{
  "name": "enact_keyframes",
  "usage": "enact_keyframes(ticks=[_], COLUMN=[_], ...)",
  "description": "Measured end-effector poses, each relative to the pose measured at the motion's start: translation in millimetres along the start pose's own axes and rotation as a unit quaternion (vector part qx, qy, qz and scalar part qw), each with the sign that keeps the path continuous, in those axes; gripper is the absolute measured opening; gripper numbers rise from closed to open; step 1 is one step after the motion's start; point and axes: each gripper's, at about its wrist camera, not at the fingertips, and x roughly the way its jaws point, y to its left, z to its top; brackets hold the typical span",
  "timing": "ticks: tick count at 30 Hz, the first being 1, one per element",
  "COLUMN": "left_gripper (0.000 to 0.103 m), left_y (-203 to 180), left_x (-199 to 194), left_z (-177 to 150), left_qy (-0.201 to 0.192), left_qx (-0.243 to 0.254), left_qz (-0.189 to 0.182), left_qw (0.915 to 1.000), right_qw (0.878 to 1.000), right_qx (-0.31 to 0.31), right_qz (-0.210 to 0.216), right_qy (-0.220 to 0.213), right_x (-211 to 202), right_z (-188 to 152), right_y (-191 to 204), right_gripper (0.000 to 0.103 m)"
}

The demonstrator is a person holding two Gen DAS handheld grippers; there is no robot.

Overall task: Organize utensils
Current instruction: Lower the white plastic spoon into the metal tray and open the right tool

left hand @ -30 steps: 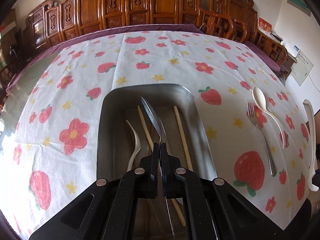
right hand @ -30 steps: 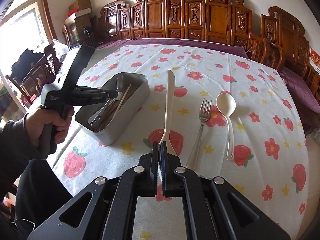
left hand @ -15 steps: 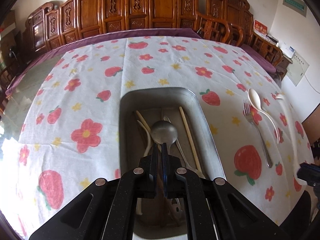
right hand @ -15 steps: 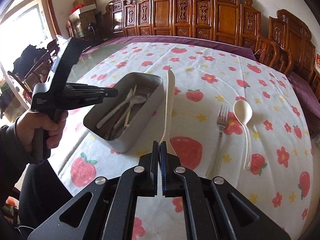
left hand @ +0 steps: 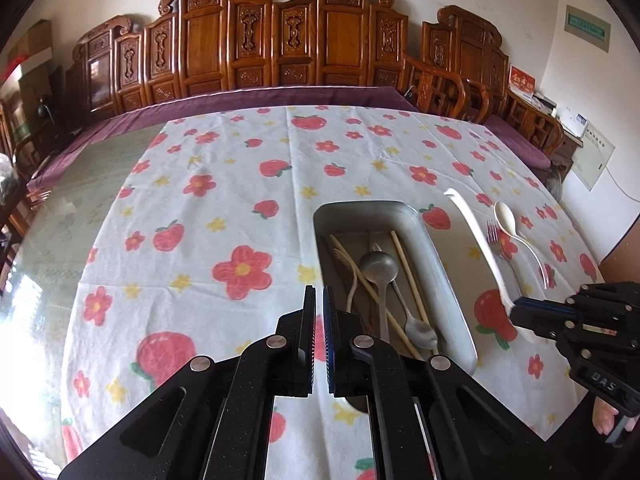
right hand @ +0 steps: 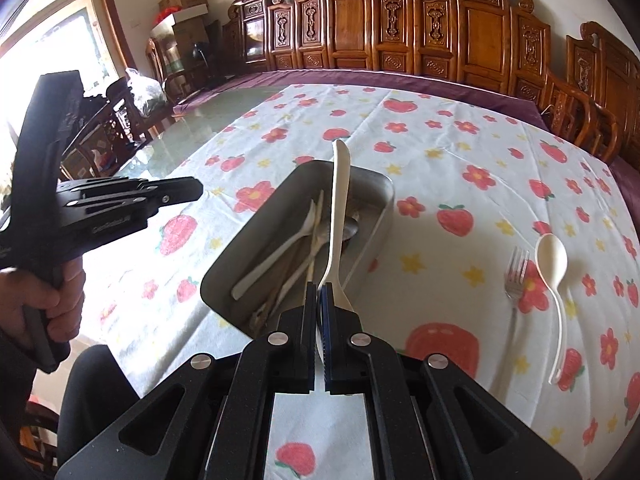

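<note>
Right hand-held gripper (right hand: 319,300): clenched on a white knife (right hand: 339,216) above the metal tray (right hand: 372,232)
Left hand-held gripper (left hand: 319,312): closed, empty

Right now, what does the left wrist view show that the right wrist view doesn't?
Left wrist only: the two wooden chopsticks and both metal spoons lying in the tin, plus the wall panel at right.
Right wrist only: the window, stacked boxes, and the hand gripping the left gripper.
Both: the tin, the white knife in the right gripper, the fork and white spoon.
</note>
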Motion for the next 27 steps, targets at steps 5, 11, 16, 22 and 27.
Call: enact_keyframes(ticks=[5, 11, 16, 22, 27], left_gripper=[0.003, 0.003, 0.003, 0.003, 0.003], left_y=[12.2, 21.0, 22.2, 20.3, 16.8], left_x=[-9.4, -13.3, -14.5, -15.0, -16.1], left_z=[-4.2, -6.4, -6.5, -6.1, -4.8], left_qy=[-0.006, -0.006, -0.006, -0.006, -0.006], left_qx=[-0.006, -0.009, -0.009, -0.006, -0.002], left_qz=[0.003, 0.008, 0.01, 0.011, 0.013], left_qw=[1.0, 0.9999, 0.9999, 0.9999, 0.9999], right_qw=[1.0, 0.998, 0.997, 0.996, 0.996], right_qx=[0.022, 0.041, 0.057, 0.06, 0.058], right_qz=[0.017, 0.03, 0.037, 0.044, 0.049], right_qy=[0.007, 0.02, 0.039, 0.051, 0.05], right_x=[21.4, 46.0, 65.9, 81.8, 85.9], right_z=[11.1, 17.8, 17.1, 13.0, 13.2], right_y=[4.6, 8.9, 8.3, 9.3, 10.0], right_gripper=[0.003, 0.003, 0.003, 0.004, 0.004])
